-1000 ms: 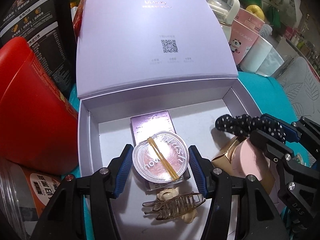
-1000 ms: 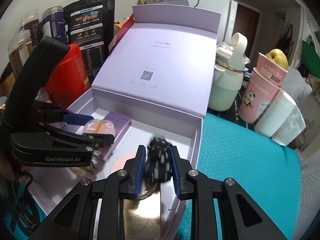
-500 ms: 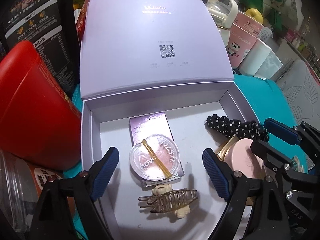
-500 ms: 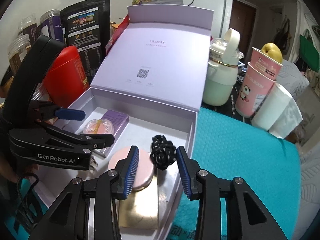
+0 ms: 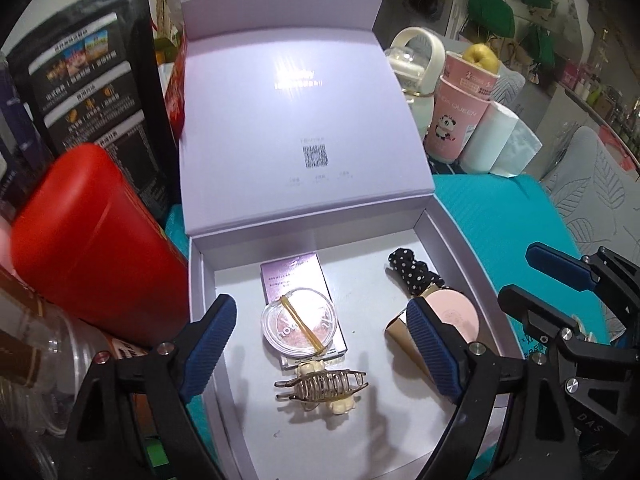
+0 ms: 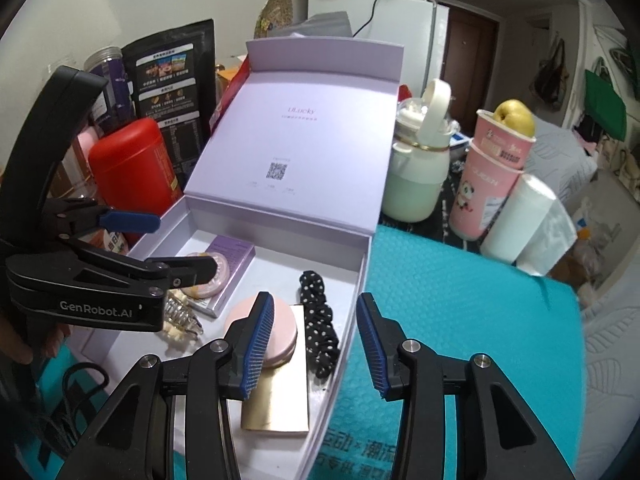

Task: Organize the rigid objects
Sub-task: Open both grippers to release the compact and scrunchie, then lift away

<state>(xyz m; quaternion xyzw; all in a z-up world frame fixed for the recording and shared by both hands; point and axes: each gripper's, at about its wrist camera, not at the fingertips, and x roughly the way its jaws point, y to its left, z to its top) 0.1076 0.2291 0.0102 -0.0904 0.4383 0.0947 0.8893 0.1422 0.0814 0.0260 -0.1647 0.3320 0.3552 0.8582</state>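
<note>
A red canister (image 6: 130,168) stands beside a black printed pouch (image 6: 172,92). On the other side a pale green bottle (image 6: 416,176) stands near 2 stacked pink cups (image 6: 486,184) topped by a yellow pear (image 6: 514,118), a white roll (image 6: 516,220) just beside them, on the teal surface (image 6: 460,320).

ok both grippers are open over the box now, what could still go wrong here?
1. The clear round compact sits stacked on the purple carton, with a loose gold pin across its lid; a bump could slide either off.
2. The polka-dot scrunchie lies against the box wall beside the right gripper; withdrawing low might snag it.
</note>
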